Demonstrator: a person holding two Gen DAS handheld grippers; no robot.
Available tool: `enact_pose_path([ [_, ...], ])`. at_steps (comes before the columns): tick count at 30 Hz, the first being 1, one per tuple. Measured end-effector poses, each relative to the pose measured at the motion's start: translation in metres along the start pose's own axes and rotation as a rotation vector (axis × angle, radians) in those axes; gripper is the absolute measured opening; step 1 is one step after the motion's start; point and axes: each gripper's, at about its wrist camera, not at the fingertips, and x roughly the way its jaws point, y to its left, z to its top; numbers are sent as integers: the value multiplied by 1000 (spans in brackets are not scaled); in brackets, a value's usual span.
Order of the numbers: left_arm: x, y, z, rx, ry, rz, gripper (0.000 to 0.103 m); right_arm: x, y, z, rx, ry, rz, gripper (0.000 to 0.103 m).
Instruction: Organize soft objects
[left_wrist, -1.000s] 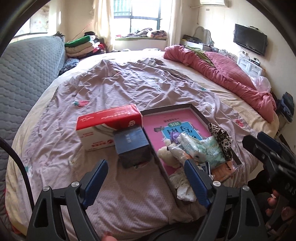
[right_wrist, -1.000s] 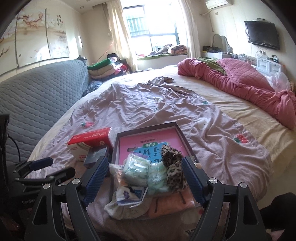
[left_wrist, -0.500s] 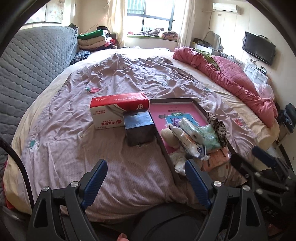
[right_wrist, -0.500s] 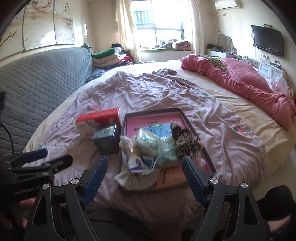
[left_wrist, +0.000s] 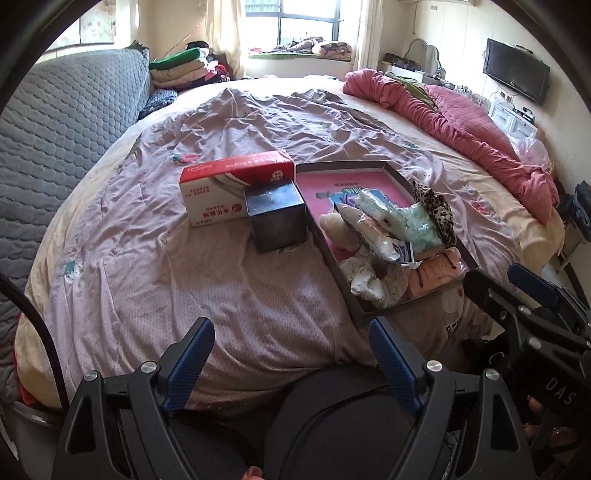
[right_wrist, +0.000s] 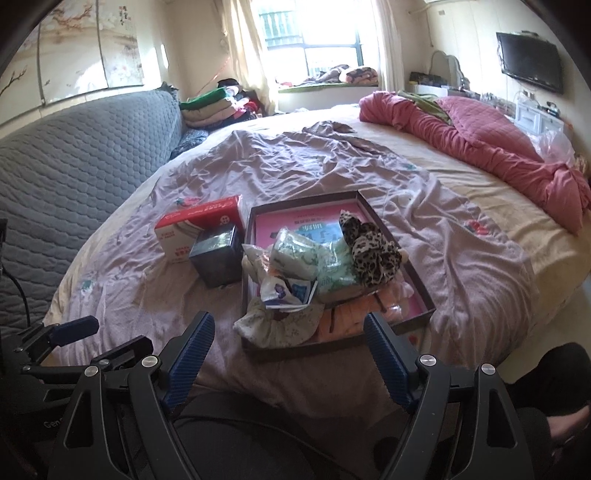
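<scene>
Left hand-held gripper (left_wrist: 291, 356) and right hand-held gripper (right_wrist: 290, 354): fingers spread apart, empty, pulled back from the bed edge since a second ago, well short of everything. Ahead, on the wrinkled mauve bedspread (left_wrist: 221, 280), shallow dark-rimmed tray with pink base (right_wrist: 424, 295), heaped with soft cloths, packets and a leopard-print fabric piece (right_wrist: 373, 247). Beside it, dark cube box (left_wrist: 277, 218) touching red-and-white tissue box (left_wrist: 229, 184). Probably sorting not begun.

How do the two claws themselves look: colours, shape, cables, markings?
Both look alike. The left claw and right claw have black, angular frames with triangular cut-outs and silver bolt heads. Their fingers carry ribbed blue pads. A black cable curves beside the left one. White letters "DAS" mark the right claw's body.
</scene>
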Motion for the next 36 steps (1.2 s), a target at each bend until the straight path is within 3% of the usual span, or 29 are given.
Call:
enact_pose_path([
  [36, 3, 8, 1, -11, 6, 25, 85, 4, 7, -4, -25, 2, -8, 84],
])
